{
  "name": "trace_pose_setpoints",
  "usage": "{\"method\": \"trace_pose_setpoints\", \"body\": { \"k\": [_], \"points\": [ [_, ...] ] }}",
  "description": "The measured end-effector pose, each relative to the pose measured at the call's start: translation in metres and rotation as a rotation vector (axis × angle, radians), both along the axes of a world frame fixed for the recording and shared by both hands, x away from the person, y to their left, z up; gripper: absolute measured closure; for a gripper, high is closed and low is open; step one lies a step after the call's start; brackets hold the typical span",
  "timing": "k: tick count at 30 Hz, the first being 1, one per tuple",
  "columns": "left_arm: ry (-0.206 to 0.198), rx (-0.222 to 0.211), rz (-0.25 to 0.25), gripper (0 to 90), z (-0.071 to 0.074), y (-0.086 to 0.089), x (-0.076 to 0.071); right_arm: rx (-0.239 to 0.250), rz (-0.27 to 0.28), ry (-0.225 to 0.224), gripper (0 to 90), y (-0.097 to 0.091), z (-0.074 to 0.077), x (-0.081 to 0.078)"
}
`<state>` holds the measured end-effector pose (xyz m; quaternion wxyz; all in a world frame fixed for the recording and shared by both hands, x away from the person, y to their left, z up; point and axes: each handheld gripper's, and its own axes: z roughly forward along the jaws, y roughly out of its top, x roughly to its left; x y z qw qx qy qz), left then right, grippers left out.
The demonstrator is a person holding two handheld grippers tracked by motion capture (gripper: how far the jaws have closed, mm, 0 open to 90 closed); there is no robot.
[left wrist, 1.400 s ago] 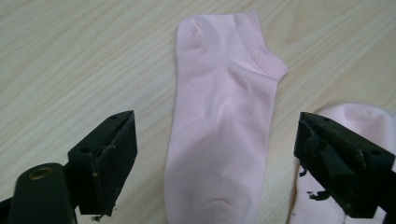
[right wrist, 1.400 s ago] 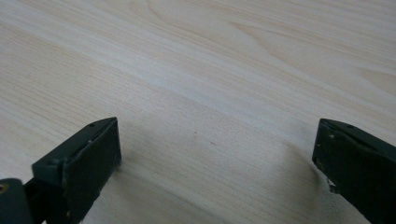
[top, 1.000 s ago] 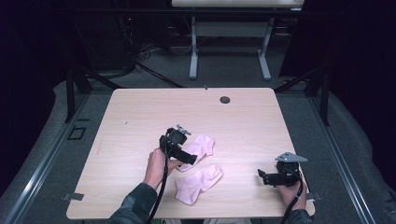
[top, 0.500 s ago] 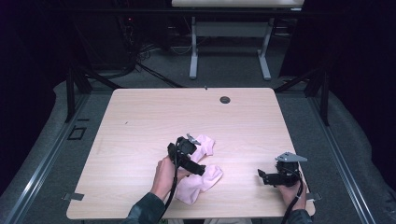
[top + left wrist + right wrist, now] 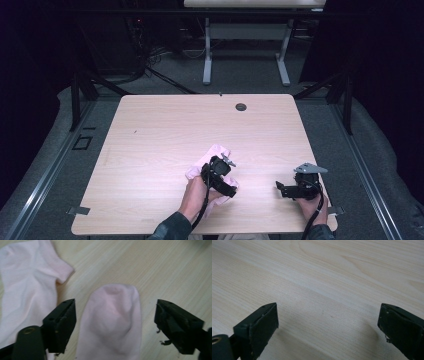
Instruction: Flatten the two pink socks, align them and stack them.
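Between my left gripper's (image 5: pixel 113 322) jaws lies the near sock (image 5: pixel 112 322), long axis running straight along them, toe away. Jaws have just been closing, pads not touching it yet. Second sock (image 5: pixel 27 287) just beside. Right gripper (image 5: pixel 327 327) spread, well apart.

Light wood table (image 5: pixel 150 150) sitting on grey carpet (image 5: pixel 380 165); grommet hole (image 5: pixel 241 107) at its far edge. Second table's white legs (image 5: pixel 207 55) standing beyond, cables (image 5: pixel 150 55) lying left. Surroundings staying dark.
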<state>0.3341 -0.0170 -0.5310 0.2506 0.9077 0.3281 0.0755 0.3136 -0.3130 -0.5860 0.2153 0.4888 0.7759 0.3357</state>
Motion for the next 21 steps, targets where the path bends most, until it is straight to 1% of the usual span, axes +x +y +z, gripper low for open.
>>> {"method": "trace_pose_setpoints", "body": {
  "k": [1, 2, 3, 5, 6, 8, 9, 10, 11, 13, 14, 18, 19, 21],
  "points": [
    [0.002, 0.008, -0.006, 28.4, -0.001, -0.004, -0.001, 0.003, 0.000, 0.001, 3.5, 0.000, 0.000, 0.000],
    [0.002, 0.008, -0.006, 31.7, -0.001, -0.004, -0.001, 0.004, -0.001, 0.001, 3.9, 0.000, 0.000, 0.000],
    [0.001, 0.022, -0.020, 34.7, -0.004, -0.012, -0.001, 0.004, -0.002, 0.001, 4.2, 0.000, 0.000, 0.000],
    [0.002, 0.043, -0.016, 43.0, -0.007, -0.019, 0.000, 0.007, -0.006, -0.003, 4.6, 0.000, 0.000, 0.000],
    [0.003, 0.049, -0.014, 45.3, -0.009, -0.021, 0.000, 0.010, -0.007, -0.004, 4.8, 0.000, 0.000, 0.000],
    [0.014, 0.079, -0.018, 50.8, -0.013, -0.024, 0.002, 0.008, -0.010, -0.003, 5.1, -0.001, 0.000, 0.000],
    [0.014, 0.079, -0.018, 53.0, -0.013, -0.024, 0.002, 0.008, -0.005, -0.002, 5.2, -0.001, 0.000, 0.000],
    [0.030, 0.092, -0.021, 55.6, -0.017, -0.026, 0.004, 0.008, -0.005, -0.001, 5.4, -0.001, 0.000, 0.000],
    [0.033, 0.099, -0.019, 57.0, -0.019, -0.026, 0.005, 0.007, -0.004, -0.001, 5.6, -0.001, 0.000, 0.000],
    [0.036, 0.087, -0.009, 62.7, -0.021, -0.025, 0.006, 0.009, -0.010, -0.004, 5.8, 0.000, 0.000, 0.000],
    [0.038, 0.088, -0.010, 64.6, -0.021, -0.024, 0.007, 0.009, -0.009, -0.002, 5.8, -0.001, 0.000, 0.000],
    [0.042, 0.084, -0.007, 78.8, -0.021, -0.019, 0.010, 0.011, -0.011, -0.001, 6.2, -0.001, 0.000, 0.000],
    [0.049, 0.080, -0.002, 82.4, -0.021, -0.016, 0.012, 0.011, -0.012, -0.001, 6.3, -0.001, 0.000, 0.000],
    [0.057, 0.066, -0.002, 85.5, -0.021, -0.014, 0.014, 0.009, -0.012, -0.001, 6.3, 0.000, 0.000, 0.000]
  ]
}}
